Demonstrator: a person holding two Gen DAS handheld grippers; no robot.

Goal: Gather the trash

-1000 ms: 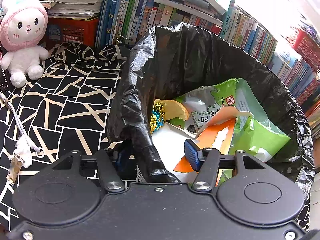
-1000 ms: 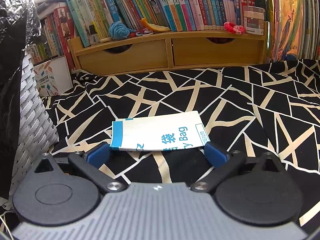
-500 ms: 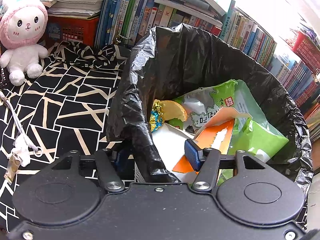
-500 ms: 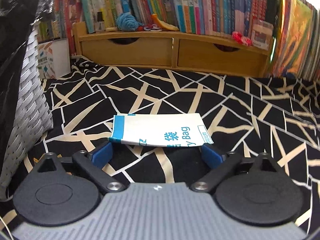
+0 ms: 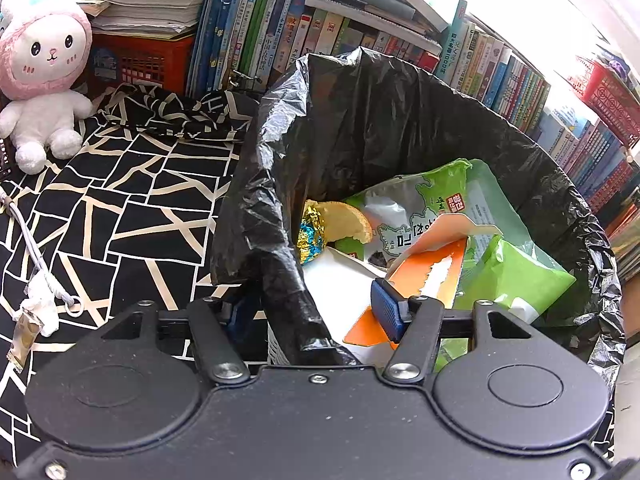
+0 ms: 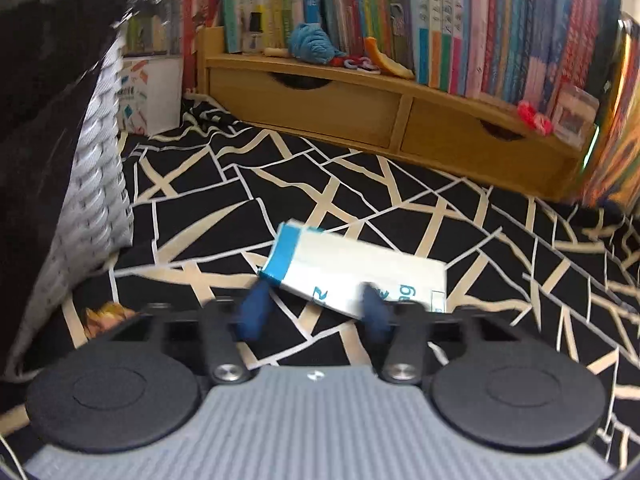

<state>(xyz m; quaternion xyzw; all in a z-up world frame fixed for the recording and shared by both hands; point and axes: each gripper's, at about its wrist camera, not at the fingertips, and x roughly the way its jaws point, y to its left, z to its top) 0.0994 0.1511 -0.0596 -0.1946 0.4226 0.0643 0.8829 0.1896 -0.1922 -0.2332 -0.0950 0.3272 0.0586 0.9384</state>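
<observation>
On a desk draped in black cloth [image 6: 328,184] with cream lines, the right tool [image 6: 316,304] has just been closing its jaws and now pinches the near edge of a white paper bag [image 6: 356,268] with a blue band, tilted, its left end lifted off the cloth. Left of it stands a white woven bin [image 6: 96,184]. At that bin, the left tool [image 5: 316,312] grips the near rim of the black liner [image 5: 280,264], one finger inside, one outside; green snack packets [image 5: 516,276] and an orange carton [image 5: 424,276] lie within. Books [image 6: 460,20] line the far side.
</observation>
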